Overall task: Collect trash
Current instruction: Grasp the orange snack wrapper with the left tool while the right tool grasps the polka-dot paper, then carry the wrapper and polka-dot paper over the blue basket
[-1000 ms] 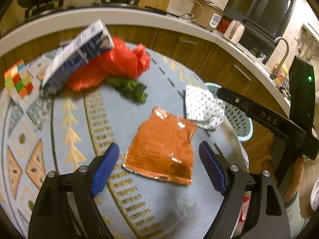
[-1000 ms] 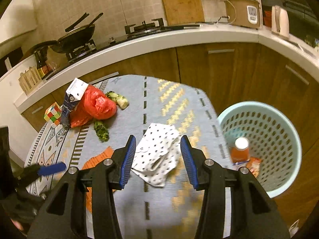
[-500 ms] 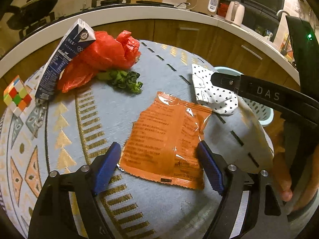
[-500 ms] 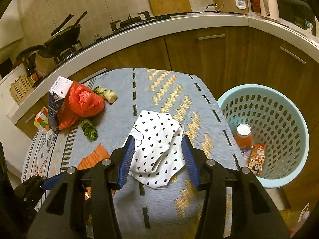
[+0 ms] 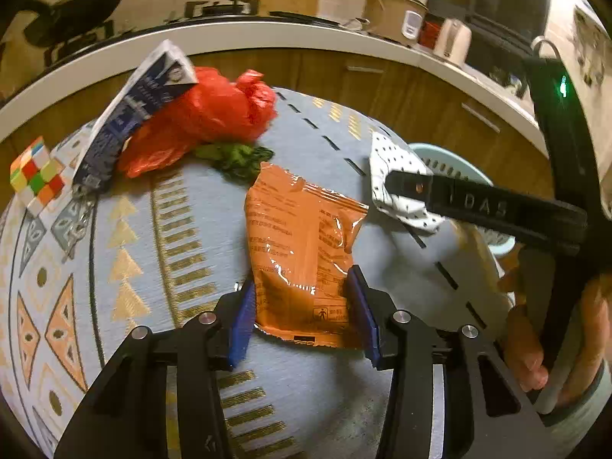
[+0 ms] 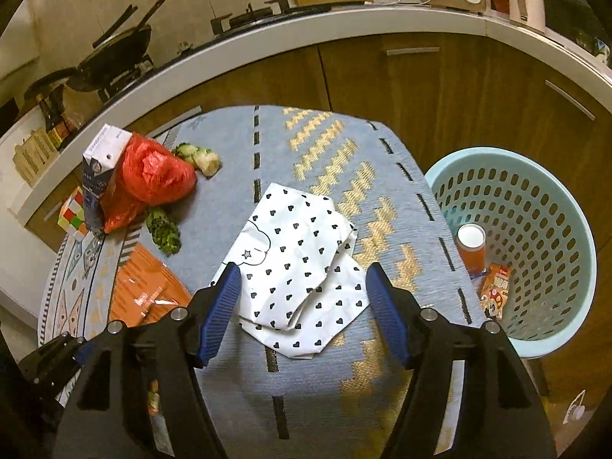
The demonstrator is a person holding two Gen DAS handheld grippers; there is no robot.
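An orange snack wrapper point(image 5: 302, 244) lies on the patterned table; my left gripper point(image 5: 302, 317) has closed its blue pads on the wrapper's near end, buckling it. The wrapper also shows in the right wrist view point(image 6: 147, 287). A white paper with black hearts point(image 6: 302, 267) lies crumpled near the table's right edge; my right gripper point(image 6: 306, 302) is open, its pads on either side of the paper's near part. The paper also shows in the left wrist view point(image 5: 397, 176), partly behind the right gripper's finger.
A red plastic bag point(image 6: 153, 176), a blue-white milk carton point(image 6: 97, 176), green vegetable scraps point(image 6: 164, 229) and a Rubik's cube point(image 5: 36, 174) lie at the table's far left. A light-blue perforated basket point(image 6: 535, 244) beside the table holds a bottle point(image 6: 470, 246) and a snack packet.
My left gripper has narrowed from wide open onto the orange wrapper, which now stands crumpled between the pads. My right gripper has opened wider and come lower over the heart paper.
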